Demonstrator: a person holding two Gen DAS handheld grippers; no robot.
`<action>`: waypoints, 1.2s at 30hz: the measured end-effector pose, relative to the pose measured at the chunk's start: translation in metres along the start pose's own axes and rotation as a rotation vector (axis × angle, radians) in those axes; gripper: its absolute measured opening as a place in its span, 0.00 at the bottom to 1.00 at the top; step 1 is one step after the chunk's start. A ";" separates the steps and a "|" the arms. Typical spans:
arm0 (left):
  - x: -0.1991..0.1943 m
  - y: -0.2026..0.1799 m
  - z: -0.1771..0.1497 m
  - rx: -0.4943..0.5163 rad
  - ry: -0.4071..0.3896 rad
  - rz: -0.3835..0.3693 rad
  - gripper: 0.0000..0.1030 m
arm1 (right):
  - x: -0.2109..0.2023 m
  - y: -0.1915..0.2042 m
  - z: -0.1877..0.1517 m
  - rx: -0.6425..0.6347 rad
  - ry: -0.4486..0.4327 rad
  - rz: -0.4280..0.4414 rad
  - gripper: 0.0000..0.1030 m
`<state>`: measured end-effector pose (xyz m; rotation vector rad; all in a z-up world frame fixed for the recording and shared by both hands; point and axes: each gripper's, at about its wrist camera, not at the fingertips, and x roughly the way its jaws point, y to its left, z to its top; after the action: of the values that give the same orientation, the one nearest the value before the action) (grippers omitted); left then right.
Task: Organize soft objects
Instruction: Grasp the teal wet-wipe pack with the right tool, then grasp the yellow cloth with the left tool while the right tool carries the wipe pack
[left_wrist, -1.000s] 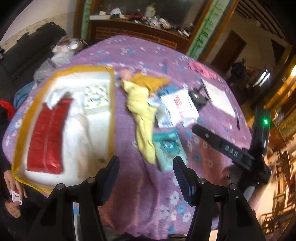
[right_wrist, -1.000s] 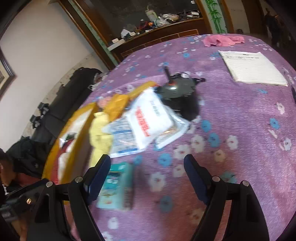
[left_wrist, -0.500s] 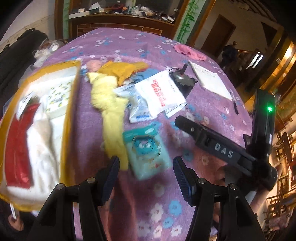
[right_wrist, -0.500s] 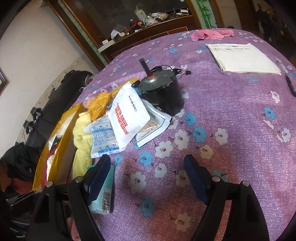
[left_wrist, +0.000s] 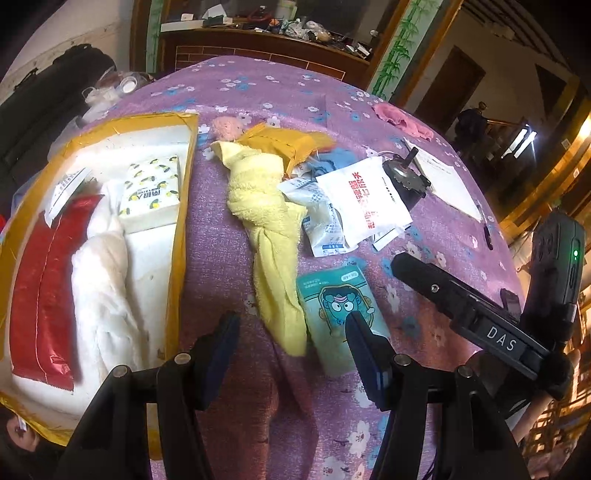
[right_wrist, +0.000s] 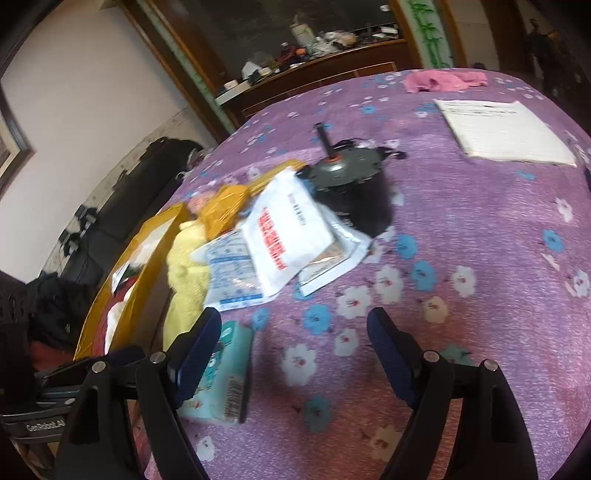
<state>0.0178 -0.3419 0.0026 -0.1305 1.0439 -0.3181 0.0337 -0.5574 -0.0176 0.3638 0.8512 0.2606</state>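
A knotted yellow towel lies on the purple flowered cloth, also seen in the right wrist view. A teal tissue pack lies beside its lower end, also in the right wrist view. A yellow-rimmed box at the left holds a red bag, a white fluffy cloth and a lemon-print tissue pack. My left gripper is open and empty, just above the towel's end. My right gripper is open and empty over bare cloth.
White plastic pouches and a yellow packet lie mid-table. A black motor stands behind them. A paper pad and a pink cloth lie at the back. The right gripper's body shows at right.
My left gripper has swung back left, so the box fills more of its view and the towel's end lies between its fingers. My right gripper has shifted slightly; both stay open.
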 end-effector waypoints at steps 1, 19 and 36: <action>0.000 -0.001 0.000 0.011 0.003 0.015 0.61 | 0.000 0.002 -0.001 -0.012 0.004 0.007 0.78; -0.036 0.030 -0.009 -0.096 -0.041 0.024 0.61 | 0.024 0.072 -0.031 -0.209 0.138 -0.073 0.61; 0.070 -0.007 0.077 0.045 0.123 0.121 0.39 | -0.004 0.043 -0.037 -0.054 0.059 -0.007 0.35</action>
<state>0.1150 -0.3739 -0.0151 -0.0074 1.1601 -0.2417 -0.0006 -0.5123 -0.0199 0.3039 0.9016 0.2886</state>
